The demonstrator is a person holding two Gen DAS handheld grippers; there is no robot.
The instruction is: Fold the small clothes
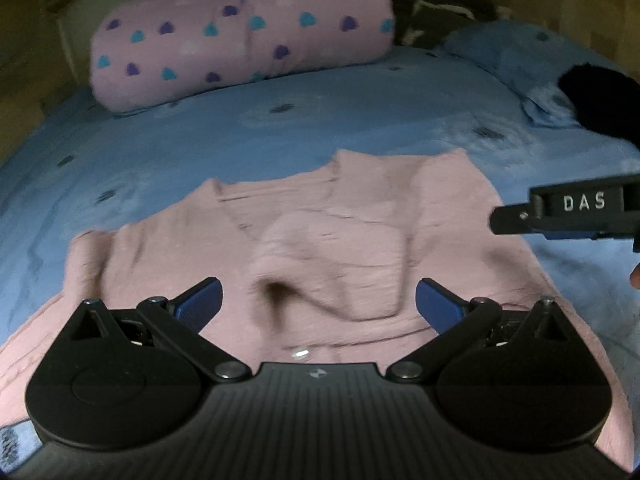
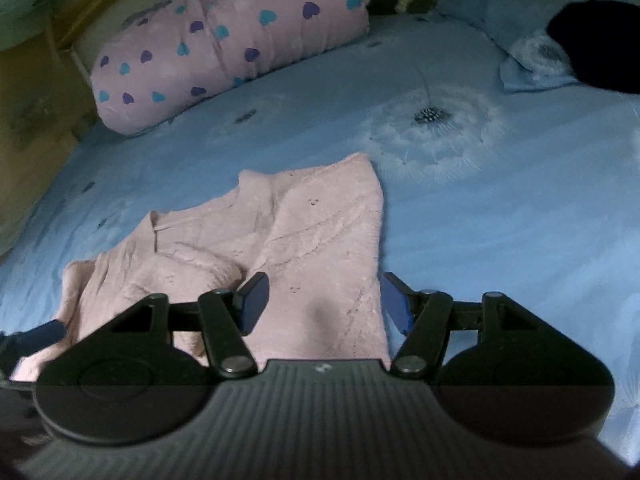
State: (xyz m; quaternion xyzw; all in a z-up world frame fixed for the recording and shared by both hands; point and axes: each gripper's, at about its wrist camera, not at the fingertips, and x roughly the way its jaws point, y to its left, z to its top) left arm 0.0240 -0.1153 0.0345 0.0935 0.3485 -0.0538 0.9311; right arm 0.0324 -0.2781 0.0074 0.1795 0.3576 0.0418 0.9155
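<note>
On the bed: a pink knitted garment (image 1: 328, 232) lies spread on the blue bedsheet (image 1: 280, 120), neck opening toward the far end, one sleeve folded across its front.
Left tongs (image 1: 319, 304): both blue pads wide apart, hovering above the middle of the garment; nothing between them, nothing held.
Right tongs (image 2: 324, 306): jaws parted to a middling width, above the garment's right edge; the left pad is over the knit, the right pad over bare sheet; no cloth gripped.
Right tongs seen from the left wrist view: a black arm lettered "DAS" reaches in at the right edge, beside the garment.
Far end of bed: a rolled pink blanket with blue and purple hearts (image 2: 224, 40), well apart from the garment.
Far right corner: a blue pillow (image 2: 520, 12) with a black cloth (image 2: 600, 44) resting on it.
Sheet print: a pale dandelion head (image 2: 432, 128) near the garment's top right corner.
</note>
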